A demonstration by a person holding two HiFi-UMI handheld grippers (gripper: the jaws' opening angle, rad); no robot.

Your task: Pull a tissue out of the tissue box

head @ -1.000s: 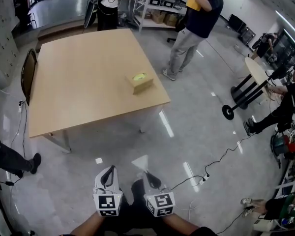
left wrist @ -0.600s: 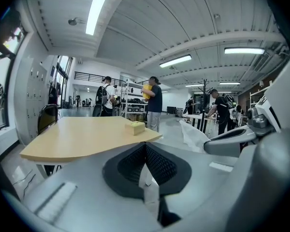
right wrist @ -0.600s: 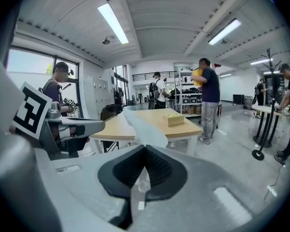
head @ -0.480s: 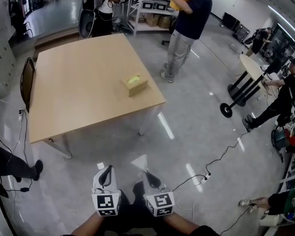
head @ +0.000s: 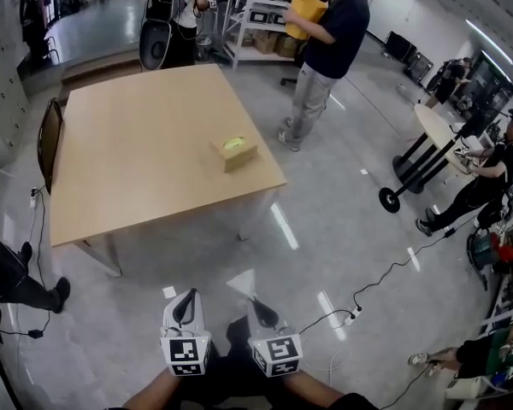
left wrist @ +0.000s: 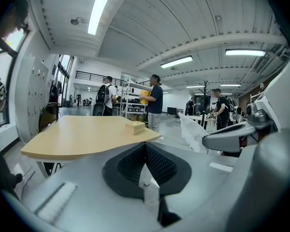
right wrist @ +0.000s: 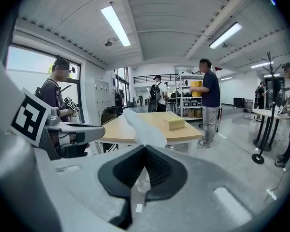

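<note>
The standing person carrying a yellow box point(head: 329, 41) has shifted beyond the table's far corner since the earlier frame; your grippers have stayed put. The tissue box point(head: 234, 150) sits on the table point(head: 128, 178) by its right edge, near the near-right corner. It lies straight ahead of you, well apart across open floor, and neither hand is clearly nearer. Its long axis runs roughly along the table's near edge. Your left gripper point(head: 185, 297) is pressed together on nothing. Your right gripper point(head: 261, 304) is pinching a white sheet point(right wrist: 142, 124), apparently a tissue.
</note>
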